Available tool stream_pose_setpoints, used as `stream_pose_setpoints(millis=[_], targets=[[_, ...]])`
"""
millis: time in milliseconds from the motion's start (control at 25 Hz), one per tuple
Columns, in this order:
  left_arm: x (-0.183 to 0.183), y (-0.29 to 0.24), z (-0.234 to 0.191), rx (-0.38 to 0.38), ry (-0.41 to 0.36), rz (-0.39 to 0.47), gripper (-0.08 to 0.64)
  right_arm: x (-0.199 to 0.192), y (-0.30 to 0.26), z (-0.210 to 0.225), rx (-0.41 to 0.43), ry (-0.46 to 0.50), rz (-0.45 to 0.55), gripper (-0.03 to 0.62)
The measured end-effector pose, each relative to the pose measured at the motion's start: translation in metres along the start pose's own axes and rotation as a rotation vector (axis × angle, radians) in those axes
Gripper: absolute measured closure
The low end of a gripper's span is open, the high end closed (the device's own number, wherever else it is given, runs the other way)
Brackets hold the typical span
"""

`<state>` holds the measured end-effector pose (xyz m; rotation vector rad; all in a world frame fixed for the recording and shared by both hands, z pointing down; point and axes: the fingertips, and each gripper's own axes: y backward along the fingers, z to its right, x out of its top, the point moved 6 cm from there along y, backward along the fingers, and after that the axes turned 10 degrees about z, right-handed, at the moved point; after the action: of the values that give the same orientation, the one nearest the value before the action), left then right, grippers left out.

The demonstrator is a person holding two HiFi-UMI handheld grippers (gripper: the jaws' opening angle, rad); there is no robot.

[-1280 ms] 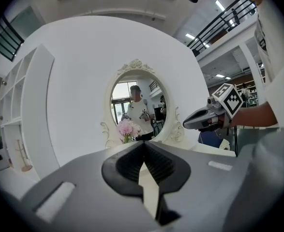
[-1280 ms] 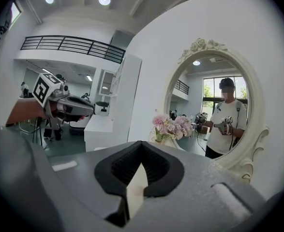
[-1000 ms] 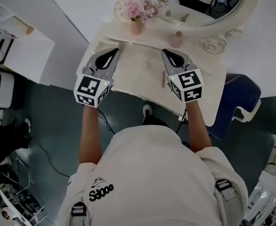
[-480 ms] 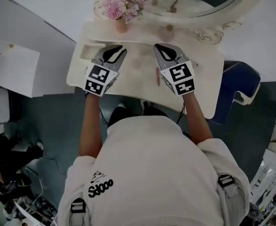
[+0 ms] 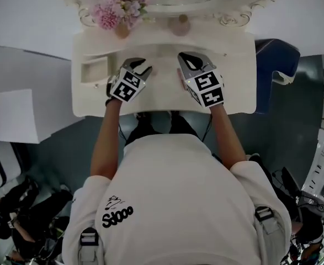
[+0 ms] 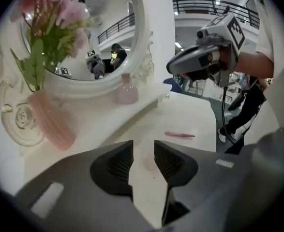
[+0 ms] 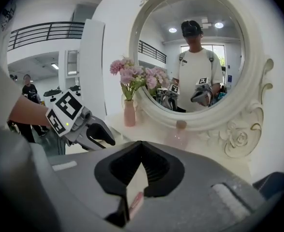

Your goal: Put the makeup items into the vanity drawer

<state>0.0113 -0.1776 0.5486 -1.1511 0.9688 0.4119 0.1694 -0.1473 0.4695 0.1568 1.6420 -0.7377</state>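
Jaws of the left gripper (image 6: 143,153) stand apart, having just been opening, with only the bare cream vanity tabletop (image 5: 233,81) between them. The right gripper (image 7: 141,146) is closed and empty. A slim pink makeup stick (image 6: 180,135) lies on the tabletop just beside the right gripper.

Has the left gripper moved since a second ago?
Yes. The left gripper went from left of the flower vase to its right, over the tabletop, its empty jaws just opening.

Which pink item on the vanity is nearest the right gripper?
The slim pink stick lying flat beside the right gripper; the vase and bottle stand back by the mirror.
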Motion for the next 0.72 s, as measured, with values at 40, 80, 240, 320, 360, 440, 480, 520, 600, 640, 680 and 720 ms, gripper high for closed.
stream_pose_setpoints(millis=[40, 80, 240, 320, 360, 440, 480, 520, 600, 640, 680, 720], targets=[[-0.007, -0.008, 0.002, -0.028, -0.009, -0.023, 0.402, -0.006, 0.001, -0.001, -0.013, -0.013, -0.014, 0.589], [-0.014, -0.014, 0.005, -0.055, -0.012, -0.042, 0.395, -0.012, 0.002, -0.002, -0.026, -0.024, -0.029, 0.589], [-0.032, -0.035, 0.013, -0.127, 0.005, -0.086, 0.365, -0.032, 0.01, -0.005, -0.073, -0.058, -0.078, 0.589], [-0.039, -0.043, 0.015, -0.146, 0.016, -0.1, 0.357, -0.039, 0.012, -0.006, -0.093, -0.071, -0.09, 0.589], [-0.042, -0.046, 0.016, -0.153, 0.019, -0.106, 0.356, -0.041, 0.013, -0.007, -0.103, -0.075, -0.095, 0.589], [-0.046, -0.054, 0.018, -0.169, 0.014, -0.118, 0.359, -0.046, 0.016, -0.009, -0.121, -0.081, -0.103, 0.589], [-0.048, -0.057, 0.02, -0.177, 0.006, -0.123, 0.365, -0.047, 0.018, -0.009, -0.13, -0.083, -0.105, 0.589], [-0.049, -0.06, 0.021, -0.181, -0.005, -0.127, 0.38, -0.049, 0.02, -0.008, -0.139, -0.085, -0.107, 0.589], [-0.049, -0.062, 0.022, -0.177, -0.018, -0.126, 0.402, -0.051, 0.023, -0.008, -0.153, -0.095, -0.108, 0.589], [-0.048, -0.063, 0.022, -0.175, -0.015, -0.124, 0.403, -0.053, 0.024, -0.007, -0.159, -0.102, -0.108, 0.589], [-0.047, -0.063, 0.022, -0.174, -0.009, -0.122, 0.405, -0.054, 0.026, -0.006, -0.165, -0.107, -0.107, 0.589], [-0.046, -0.064, 0.023, -0.174, -0.005, -0.121, 0.408, -0.055, 0.028, -0.005, -0.168, -0.109, -0.107, 0.589]])
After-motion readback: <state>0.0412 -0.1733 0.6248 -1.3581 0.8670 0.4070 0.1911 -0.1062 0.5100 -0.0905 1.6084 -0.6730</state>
